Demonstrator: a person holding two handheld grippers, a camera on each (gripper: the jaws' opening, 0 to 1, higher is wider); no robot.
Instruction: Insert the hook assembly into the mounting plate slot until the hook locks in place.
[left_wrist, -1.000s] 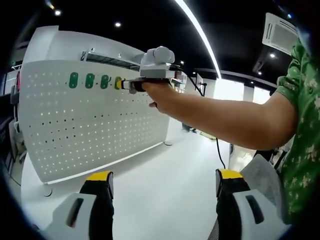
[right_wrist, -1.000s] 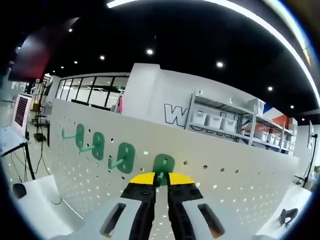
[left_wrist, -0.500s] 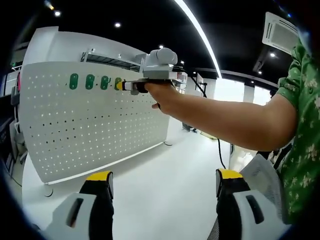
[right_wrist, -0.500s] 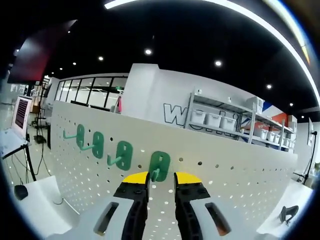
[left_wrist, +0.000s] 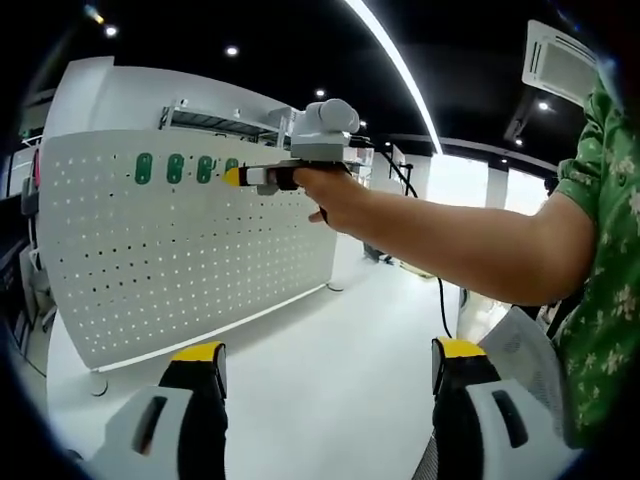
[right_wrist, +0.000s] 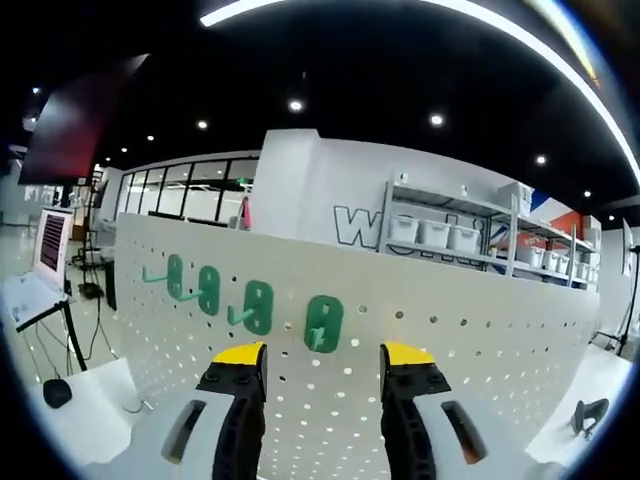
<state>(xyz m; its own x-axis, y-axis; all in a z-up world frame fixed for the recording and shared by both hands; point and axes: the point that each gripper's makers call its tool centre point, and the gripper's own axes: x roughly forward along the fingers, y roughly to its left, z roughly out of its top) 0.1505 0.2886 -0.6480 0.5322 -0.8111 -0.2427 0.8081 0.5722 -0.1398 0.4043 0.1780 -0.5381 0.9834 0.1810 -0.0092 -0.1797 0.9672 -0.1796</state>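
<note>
Right gripper view: right gripper jaws spread, 4 green hooks seated along pegboard top edge, rightmost hook btwn jaw tips, untouched, left gripper jaws wide apart.

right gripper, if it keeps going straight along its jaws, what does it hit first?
Most likely the rightmost green plastic hook on the white perforated pegboard. The right gripper is open, the hook centred between its jaws; depth is unclear, so it may pass into the gap before touching the board.
</note>
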